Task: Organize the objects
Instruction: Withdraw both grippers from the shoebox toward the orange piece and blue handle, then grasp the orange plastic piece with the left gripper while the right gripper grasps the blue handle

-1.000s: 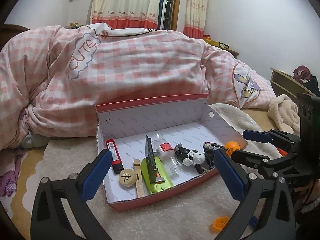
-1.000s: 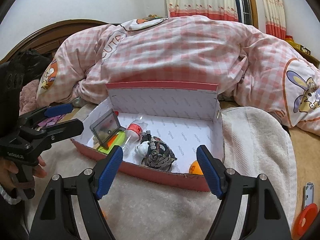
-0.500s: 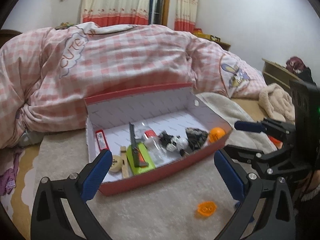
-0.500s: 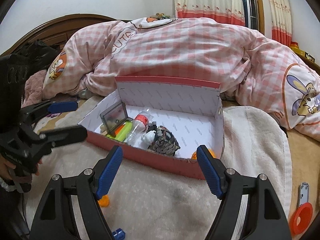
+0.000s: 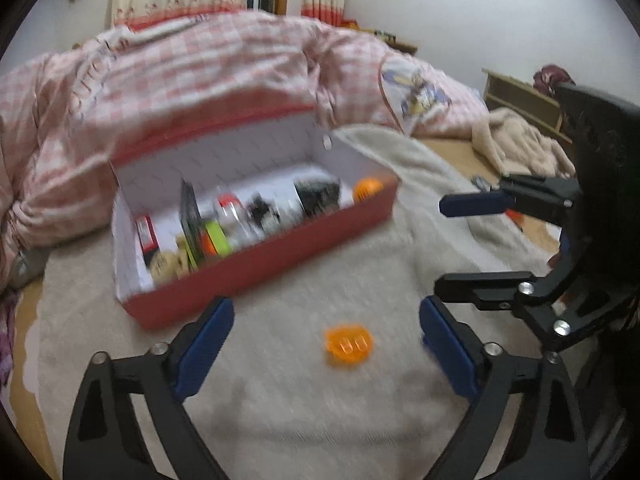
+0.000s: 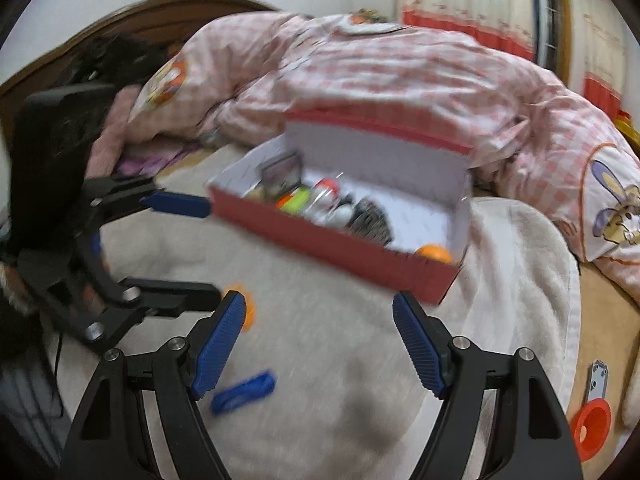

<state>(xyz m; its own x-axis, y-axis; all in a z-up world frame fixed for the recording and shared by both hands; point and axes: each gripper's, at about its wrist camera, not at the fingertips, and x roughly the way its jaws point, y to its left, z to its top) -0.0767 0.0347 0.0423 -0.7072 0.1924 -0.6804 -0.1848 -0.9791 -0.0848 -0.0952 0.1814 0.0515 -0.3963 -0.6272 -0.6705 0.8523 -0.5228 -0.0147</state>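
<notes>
An open red box (image 5: 260, 264) with a white inside sits on a beige blanket (image 5: 320, 408). It holds a bottle, a small mirror, a green item, dark toys and an orange ball (image 5: 368, 188). A flat orange piece (image 5: 348, 344) lies on the blanket in front of the box, below my left gripper (image 5: 326, 312). Those jaws are closing, with nothing pressed between them. My right gripper (image 6: 319, 308) stands open and empty over the blanket. A blue piece (image 6: 244, 390) lies by its left finger. The orange piece (image 6: 246, 308) is partly hidden behind that finger.
A pink checked quilt (image 5: 200, 80) is heaped right behind the box (image 6: 332, 244). In each wrist view the other gripper sits close at the side: right gripper (image 5: 460, 244), left gripper (image 6: 208, 248). A red ring (image 6: 592, 426) and a small metal plate (image 6: 598, 376) lie off the blanket at the right.
Both grippers have drawn back from the box and tipped down toward the blanket. The orange piece now lies between the left fingers and the blue piece nearer the right one. Left jaws narrowed slightly.
</notes>
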